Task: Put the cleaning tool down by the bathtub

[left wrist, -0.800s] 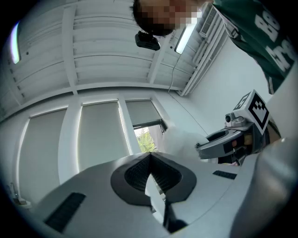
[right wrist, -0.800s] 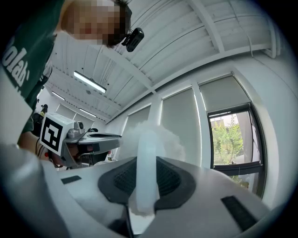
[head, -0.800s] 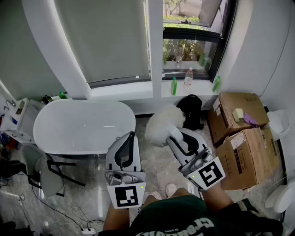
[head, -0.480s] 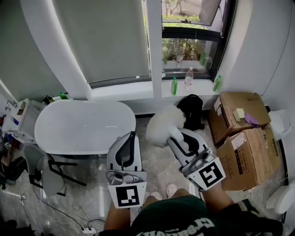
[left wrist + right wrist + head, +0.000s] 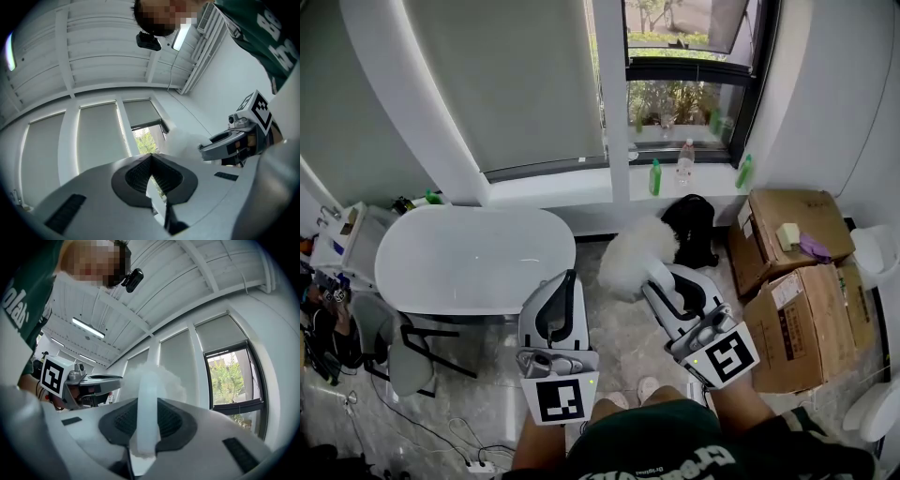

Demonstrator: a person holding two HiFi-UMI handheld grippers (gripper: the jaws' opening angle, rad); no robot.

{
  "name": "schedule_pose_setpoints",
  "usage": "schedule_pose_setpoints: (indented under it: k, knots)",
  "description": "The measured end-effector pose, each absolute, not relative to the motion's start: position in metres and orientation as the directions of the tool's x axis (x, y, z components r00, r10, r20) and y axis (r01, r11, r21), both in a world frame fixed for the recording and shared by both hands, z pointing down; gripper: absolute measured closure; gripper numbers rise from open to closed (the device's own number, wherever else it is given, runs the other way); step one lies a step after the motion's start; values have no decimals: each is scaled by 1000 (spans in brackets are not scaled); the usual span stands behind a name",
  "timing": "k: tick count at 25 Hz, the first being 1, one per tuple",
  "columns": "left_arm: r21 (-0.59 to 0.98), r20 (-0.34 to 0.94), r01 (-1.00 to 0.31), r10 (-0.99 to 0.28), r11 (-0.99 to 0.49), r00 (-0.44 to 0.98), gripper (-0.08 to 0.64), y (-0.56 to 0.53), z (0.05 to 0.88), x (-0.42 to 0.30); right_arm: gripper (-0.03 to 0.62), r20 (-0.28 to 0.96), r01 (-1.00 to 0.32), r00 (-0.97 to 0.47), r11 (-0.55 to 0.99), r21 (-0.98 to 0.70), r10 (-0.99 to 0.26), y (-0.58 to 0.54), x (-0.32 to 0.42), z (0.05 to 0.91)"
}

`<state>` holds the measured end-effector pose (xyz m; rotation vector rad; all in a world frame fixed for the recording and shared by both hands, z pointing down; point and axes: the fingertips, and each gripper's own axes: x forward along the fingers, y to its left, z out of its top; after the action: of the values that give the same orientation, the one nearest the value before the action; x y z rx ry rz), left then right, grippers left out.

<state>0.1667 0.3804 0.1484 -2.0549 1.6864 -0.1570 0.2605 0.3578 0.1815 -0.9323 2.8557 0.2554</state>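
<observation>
While the right gripper [image 5: 658, 274] keeps its jaws clamped on the white handle of the fluffy cleaning tool [image 5: 630, 253], the tool sits just beyond the bathtub's [image 5: 469, 258] right end, apparently off the floor [image 5: 619, 342]. Its long axis runs along the jaws, away from the person, with the fluffy head foremost. The left gripper [image 5: 566, 278], jaws closed on nothing, is nearer the bathtub. Lowering the tool beside that end likely falls to the right.
</observation>
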Motion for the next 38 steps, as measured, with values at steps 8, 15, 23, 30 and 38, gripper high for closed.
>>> schedule_pose_setpoints:
  k: [8,15,23,30,38]
  knots:
    - [-459,-212,-879,-945,-130,251,554,382,149,196,500,-211,-572,-815,808,141,-539,361,283,182]
    - [-445,-218,-886,-945,-127,245,554,377,153,213,500,-212,-577,-810,808,117,-547,357,305,188]
    - [-454,-219,-881,-941,-135,258,554,374,151,223,500,-226,-578,-807,808,111,-546,357,315,185]
    - [-457,-231,-879,-936,-137,266,554,373,147,231,500,-240,-564,-813,819,101,-530,359,322,183]
    - [-441,-223,-885,-936,-151,271,554,371,147,235,499,-244,-551,-820,829,92,-518,358,329,184]
